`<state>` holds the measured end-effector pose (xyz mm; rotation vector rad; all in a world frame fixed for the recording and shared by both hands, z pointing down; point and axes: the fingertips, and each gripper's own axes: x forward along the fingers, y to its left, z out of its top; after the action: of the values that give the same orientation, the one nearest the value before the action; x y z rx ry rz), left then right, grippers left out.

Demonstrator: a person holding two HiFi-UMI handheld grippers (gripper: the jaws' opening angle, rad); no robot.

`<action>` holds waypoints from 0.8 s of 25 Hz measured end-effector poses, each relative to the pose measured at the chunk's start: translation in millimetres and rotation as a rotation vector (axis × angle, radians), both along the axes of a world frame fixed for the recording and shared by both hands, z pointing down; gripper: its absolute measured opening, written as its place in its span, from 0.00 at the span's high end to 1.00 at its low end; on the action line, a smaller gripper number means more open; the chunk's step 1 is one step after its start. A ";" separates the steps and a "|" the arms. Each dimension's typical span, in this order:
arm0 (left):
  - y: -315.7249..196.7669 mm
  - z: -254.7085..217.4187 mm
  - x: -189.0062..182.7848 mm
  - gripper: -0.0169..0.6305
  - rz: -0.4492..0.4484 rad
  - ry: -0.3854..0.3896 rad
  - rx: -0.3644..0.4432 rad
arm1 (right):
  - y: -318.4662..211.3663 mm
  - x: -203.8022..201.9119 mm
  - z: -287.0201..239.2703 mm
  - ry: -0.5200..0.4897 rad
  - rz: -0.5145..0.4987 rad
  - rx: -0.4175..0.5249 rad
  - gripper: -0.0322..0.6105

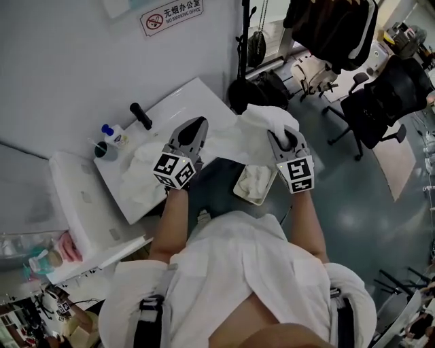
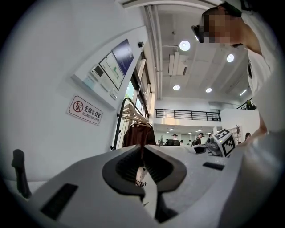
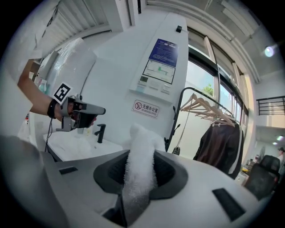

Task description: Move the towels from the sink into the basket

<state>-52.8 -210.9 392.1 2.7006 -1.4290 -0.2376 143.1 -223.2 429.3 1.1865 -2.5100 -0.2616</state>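
The white sink (image 1: 182, 103) stands against the wall, with 1 black faucet (image 1: 141, 115) on its far edge and 1 blue-capped bottle (image 1: 113, 133) at its left corner. 1 no-smoking sign (image 1: 171, 17) hangs on the wall above it.

There are 3 white towels. 1 crumpled towel (image 1: 141, 179) lies in the sink at its near left end. 1 folded towel (image 1: 258, 179) lies in the 1 pale basket (image 1: 238, 189), which sits on the floor just right of the sink. The 3rd, the lifted towel (image 1: 262, 128), hangs in the air beyond the sink's right end and above the basket.

There are 2 grippers. The right gripper (image 1: 281, 138) is clamped on the lifted towel. In the right gripper view the fluffy cloth (image 3: 140, 167) fills the gap between the 2 jaws of that gripper (image 3: 140, 156) and stands up past the tips. The left gripper (image 1: 199, 126) hovers over the sink's near right part. Its own view shows its 2 jaws (image 2: 142, 150) together at the tips with nothing between them. The right gripper view shows the left gripper (image 3: 89, 110) level above the basin (image 3: 75, 146), near the faucet (image 3: 100, 132).

Right of the sink stands 1 coat rack (image 3: 178, 118) with empty hangers and 1 dark jacket (image 3: 220, 143).
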 end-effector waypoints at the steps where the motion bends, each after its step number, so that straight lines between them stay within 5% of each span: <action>1: -0.6 2.0 9.3 0.93 0.004 0.004 -0.002 | -0.5 12.8 -1.2 0.001 0.014 0.002 0.77; 9: 3.7 21.7 80.9 0.93 0.047 0.033 -0.033 | 7.4 100.7 15.3 0.006 0.087 -0.043 0.77; 20: 11.3 45.3 109.5 0.93 0.023 0.026 -0.069 | -12.9 132.0 103.3 0.025 0.097 -0.228 0.77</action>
<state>56.7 -199.5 437.4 2.6474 -1.3725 -0.2172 275.1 -236.1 532.6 1.1982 -2.3769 0.0332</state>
